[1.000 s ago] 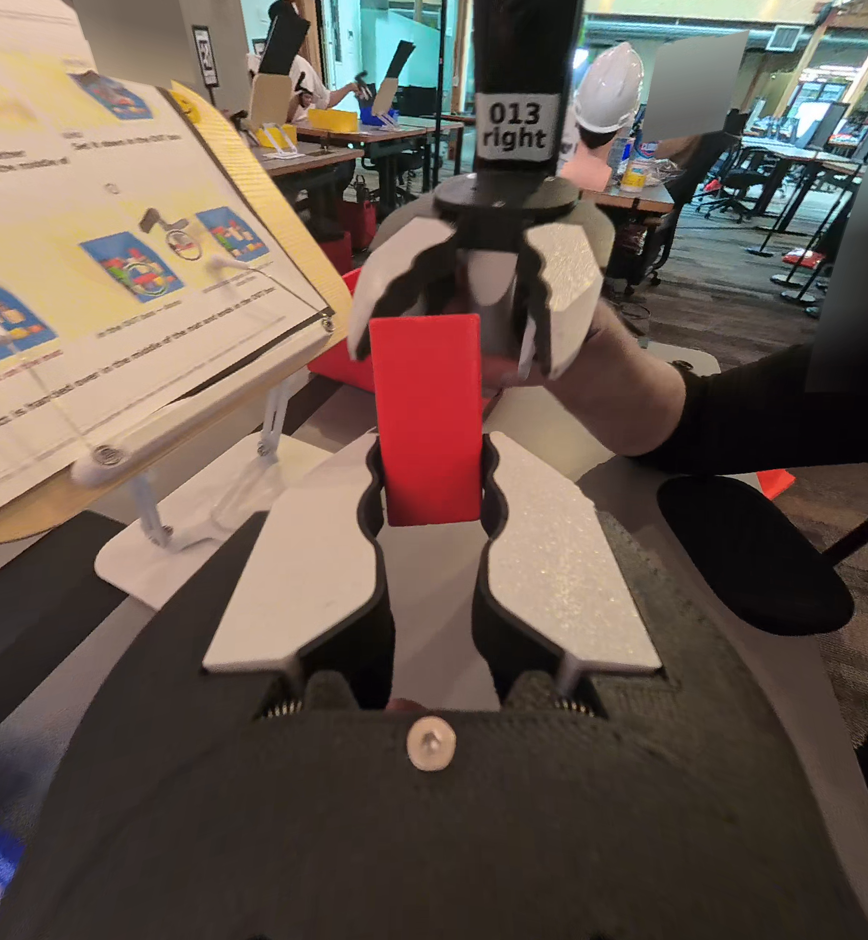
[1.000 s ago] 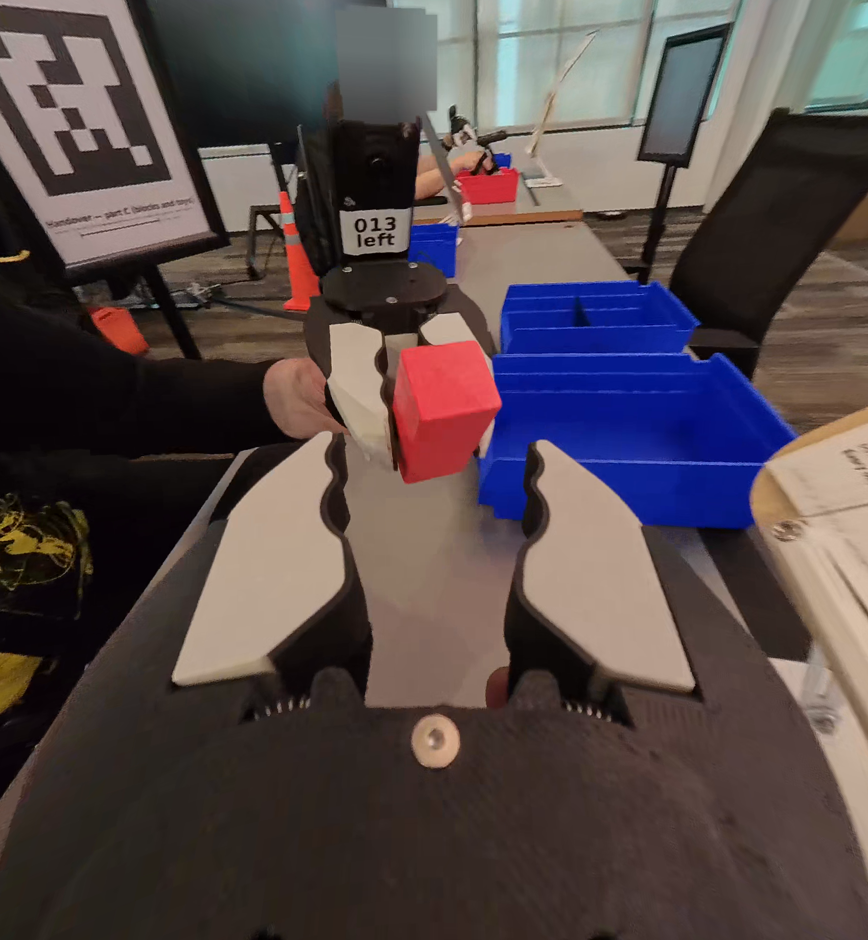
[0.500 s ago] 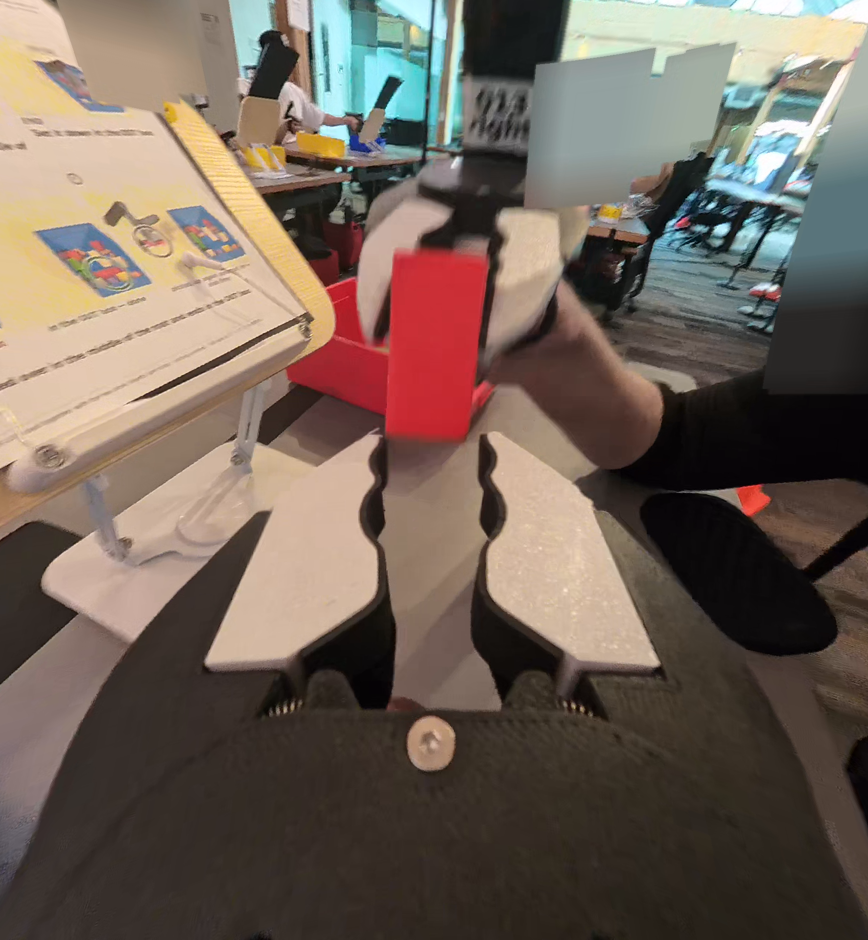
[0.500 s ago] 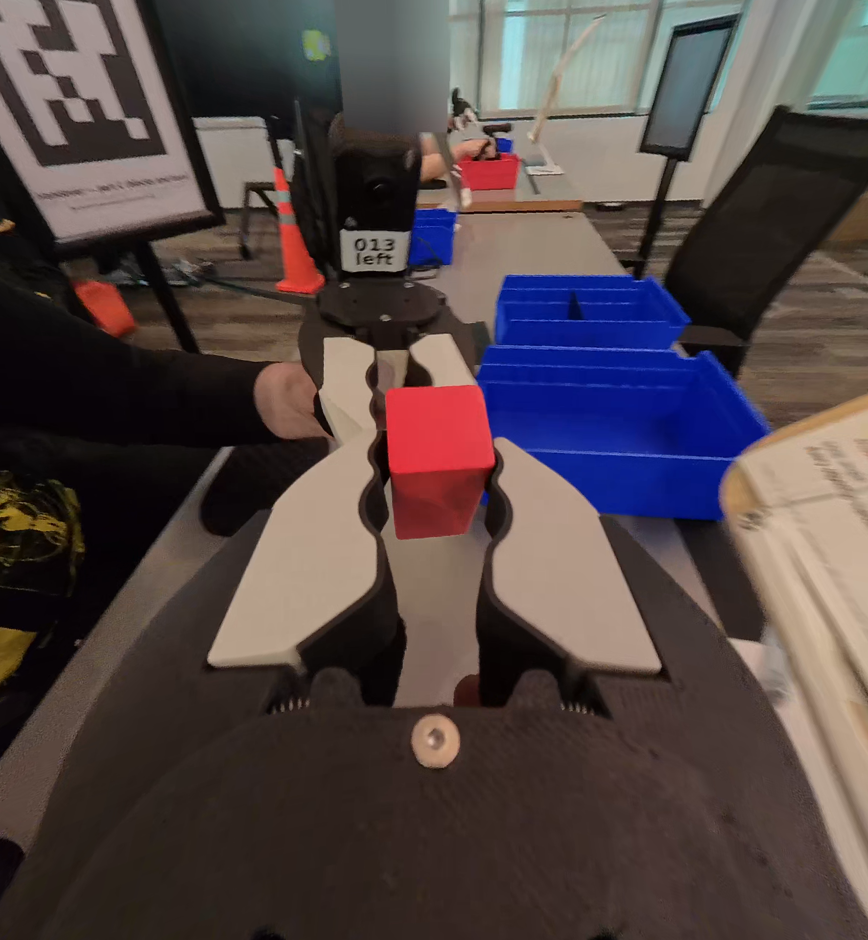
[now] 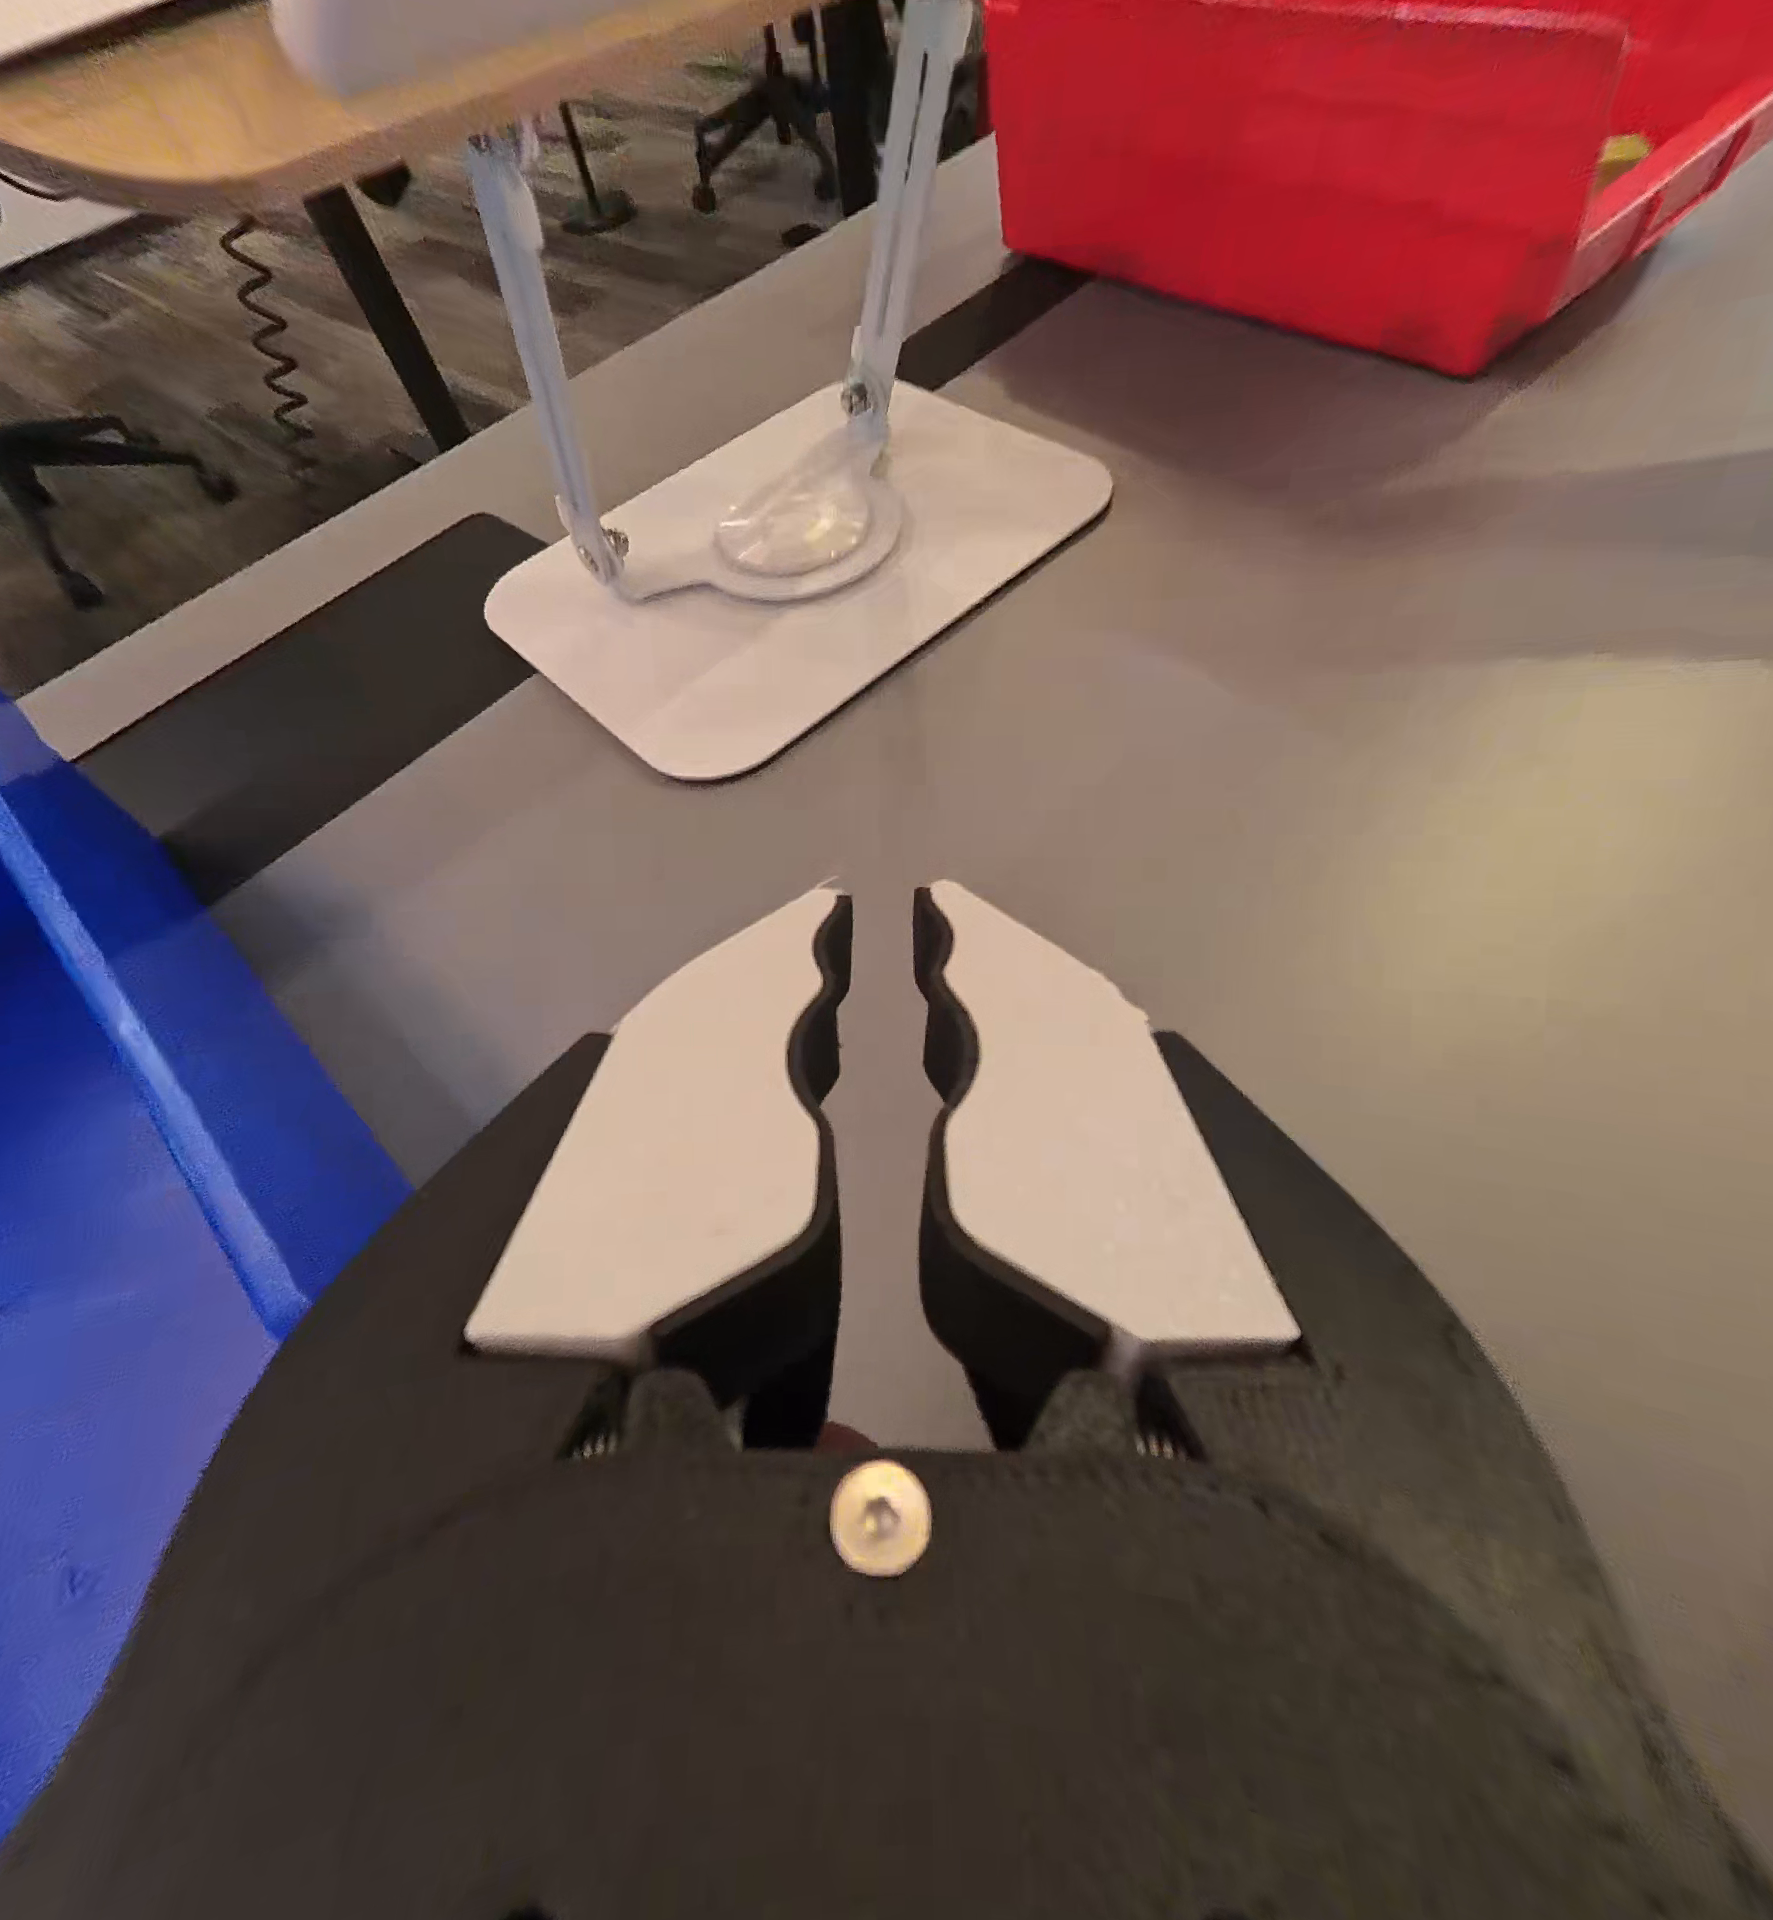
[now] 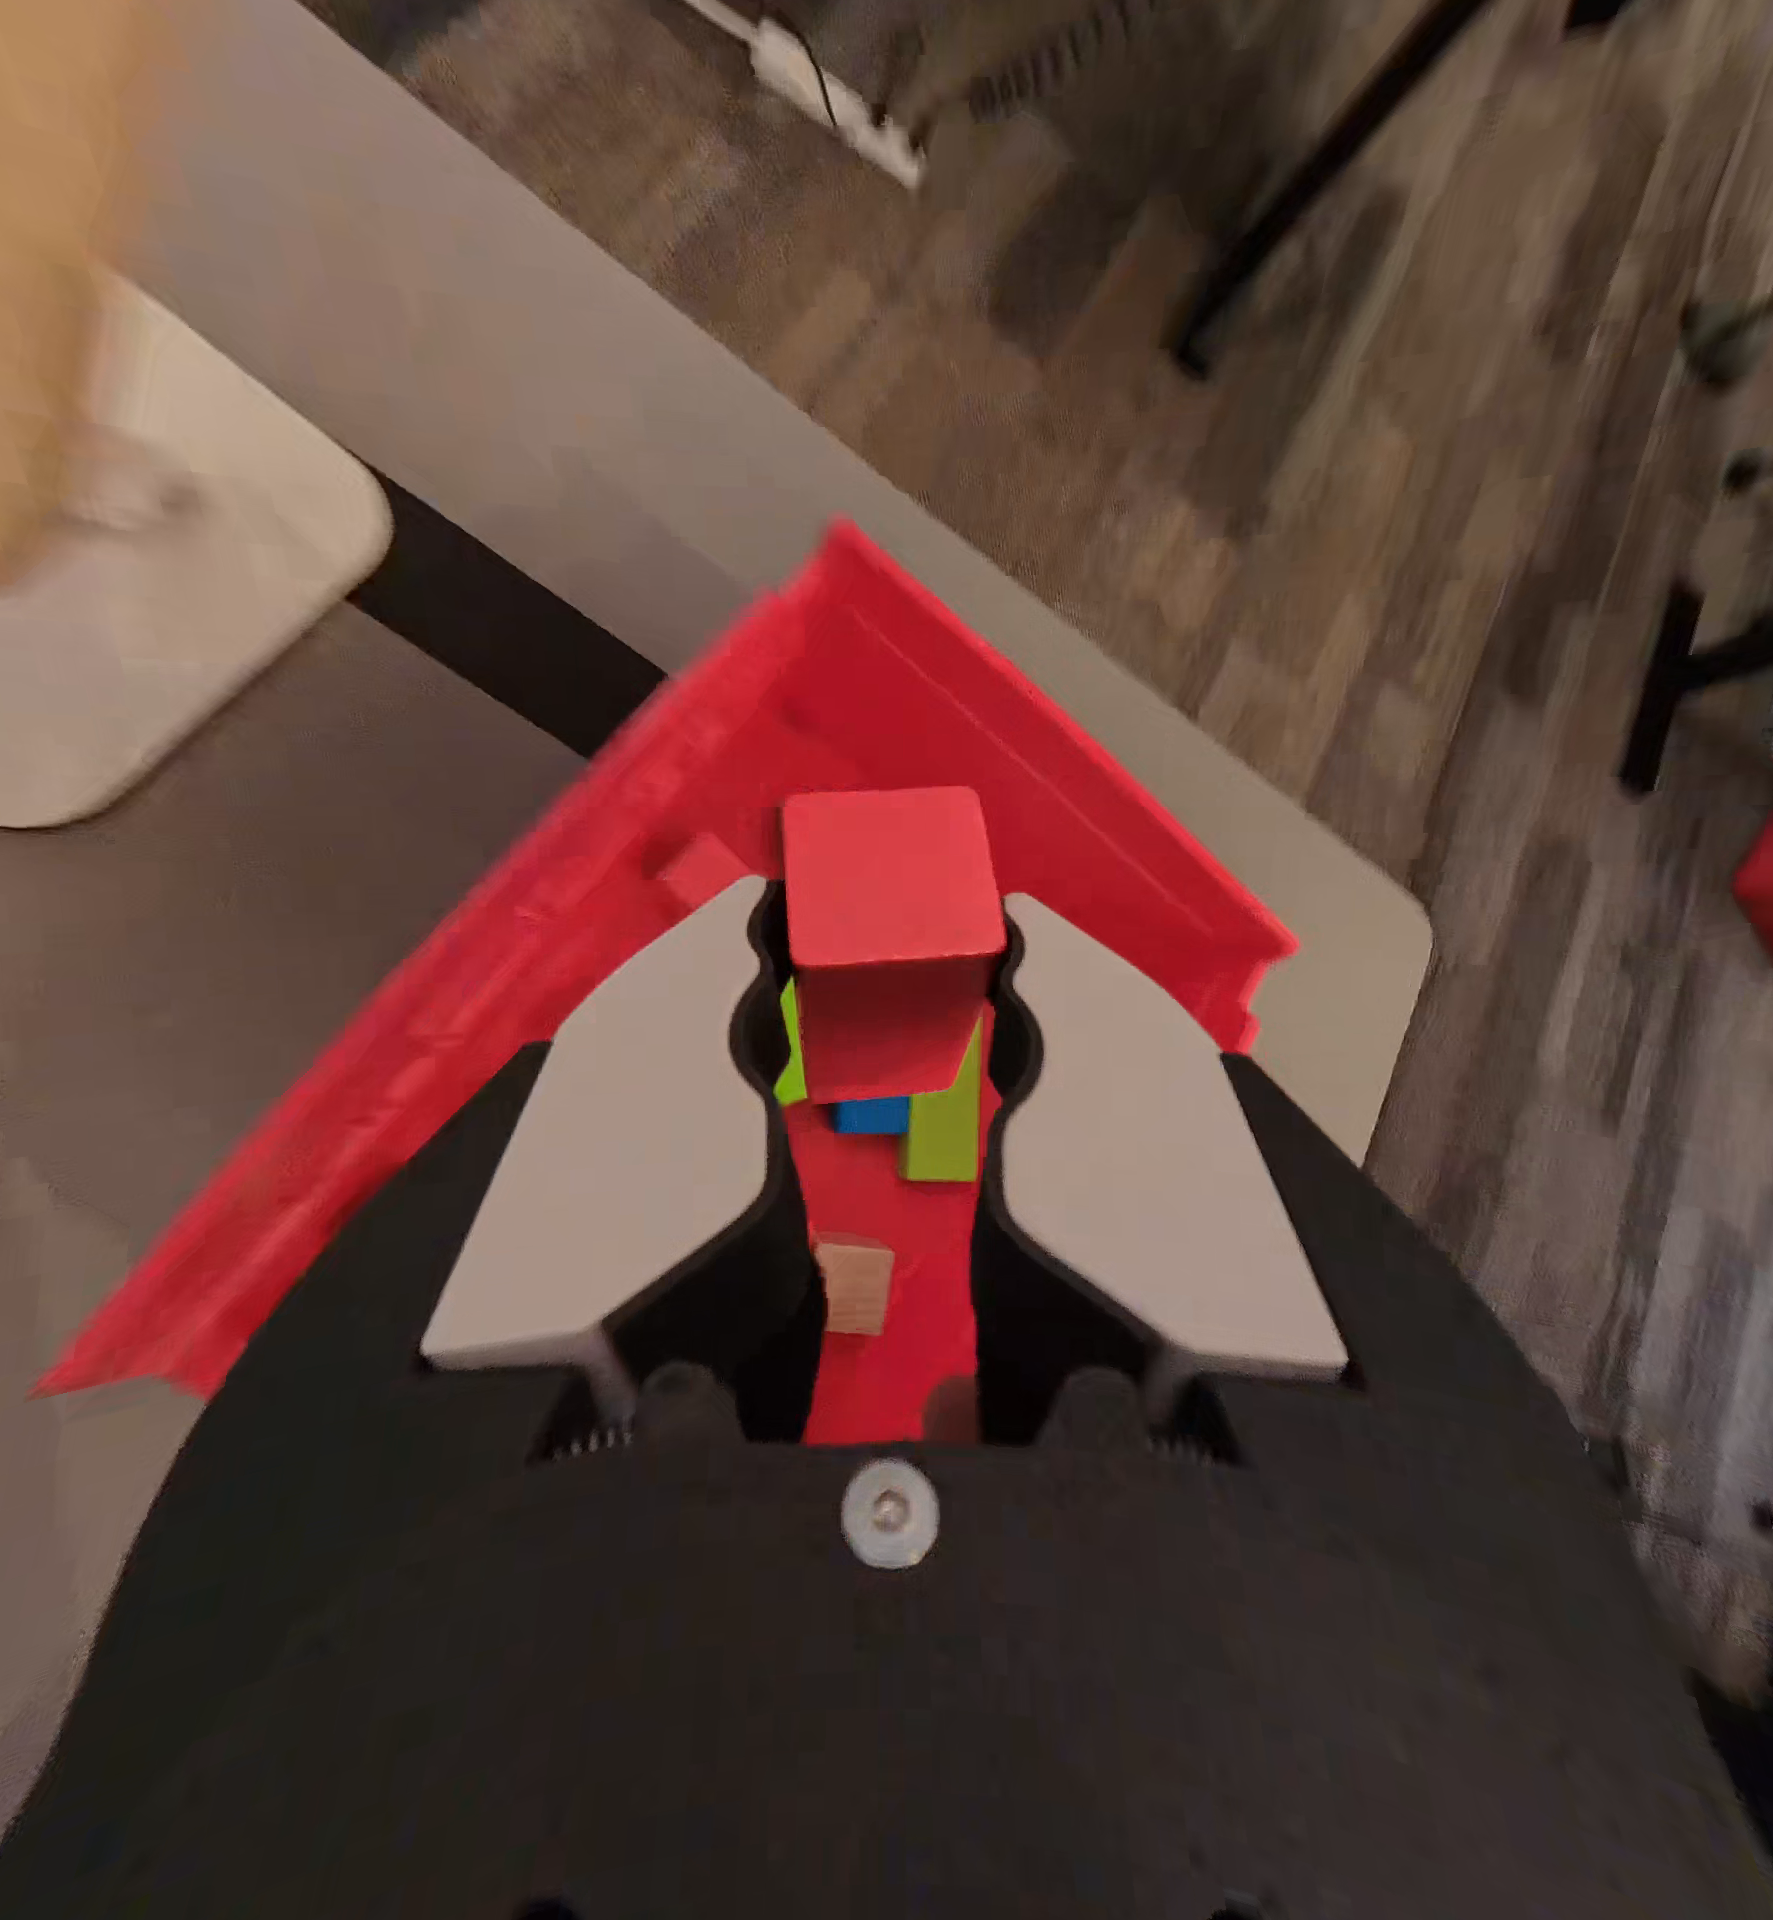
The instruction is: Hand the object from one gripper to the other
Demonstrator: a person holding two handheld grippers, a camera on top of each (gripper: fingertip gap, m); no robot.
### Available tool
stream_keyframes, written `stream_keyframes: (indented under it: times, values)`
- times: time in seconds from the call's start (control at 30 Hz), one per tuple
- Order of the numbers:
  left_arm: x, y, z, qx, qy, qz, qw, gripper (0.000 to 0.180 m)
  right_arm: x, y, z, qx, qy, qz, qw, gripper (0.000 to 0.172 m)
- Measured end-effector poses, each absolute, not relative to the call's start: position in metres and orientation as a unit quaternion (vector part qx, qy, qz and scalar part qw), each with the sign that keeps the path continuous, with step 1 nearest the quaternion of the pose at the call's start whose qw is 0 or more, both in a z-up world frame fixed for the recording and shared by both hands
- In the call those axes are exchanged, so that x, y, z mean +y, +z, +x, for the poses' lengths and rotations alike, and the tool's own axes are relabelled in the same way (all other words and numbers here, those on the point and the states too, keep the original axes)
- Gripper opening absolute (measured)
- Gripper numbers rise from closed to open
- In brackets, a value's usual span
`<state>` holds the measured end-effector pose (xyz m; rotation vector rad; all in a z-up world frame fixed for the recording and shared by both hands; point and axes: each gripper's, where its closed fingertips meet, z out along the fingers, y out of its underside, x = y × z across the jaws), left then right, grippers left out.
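Note:
My right gripper [image 6: 887,904] is shut on a red block [image 6: 887,883]. Both pads press its sides, and its top end sticks out past the fingertips. I hold it above the open red bin [image 6: 549,935], which has a green block [image 6: 944,1132], a blue block [image 6: 869,1114] and a wooden block [image 6: 856,1288] inside. My left gripper [image 5: 880,904] is empty. Its fingers stand a narrow gap apart above the bare grey table [image 5: 1381,831]. Neither view shows the other gripper.
In the left wrist view a white stand base [image 5: 809,582] sits on the table ahead, with the red bin [image 5: 1277,177] at the far right and a blue bin [image 5: 51,1195] close on the left. The right wrist view shows the table edge and wooden floor [image 6: 1381,416] beyond the bin. Spacing between my two grippers at the tips: around 50 centimetres.
The red block passed from my left gripper to my right one. The right gripper carried it away to above the red bin. The left gripper drew back, tipped towards the table and narrowed its jaws on nothing.

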<state>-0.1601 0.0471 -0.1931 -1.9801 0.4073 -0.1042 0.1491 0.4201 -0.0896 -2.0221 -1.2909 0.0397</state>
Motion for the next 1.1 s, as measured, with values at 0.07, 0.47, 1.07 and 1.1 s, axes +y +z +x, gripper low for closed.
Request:
stream_keyframes:
  times: [0.07, 0.47, 1.07, 1.1]
  values:
    - [0.047, -0.196, -0.159, 0.180, -0.031, -0.830, 0.526, 0.012, 0.444, -0.118, 0.162, -0.489, -0.002, -0.806, 0.333, 0.034]
    - [0.048, -0.207, -0.154, 0.189, -0.034, -0.833, 0.518, 0.012, 0.508, -0.217, 0.198, -0.461, -0.102, -0.845, 0.251, 0.034]
    - [0.048, -0.215, -0.151, 0.190, -0.044, -0.838, 0.509, 0.014, 0.518, -0.242, 0.211, -0.449, -0.167, -0.862, 0.166, 0.034]
    - [0.048, -0.215, -0.151, 0.191, -0.044, -0.839, 0.508, 0.014, 0.519, -0.243, 0.211, -0.449, -0.168, -0.862, 0.167, 0.034]
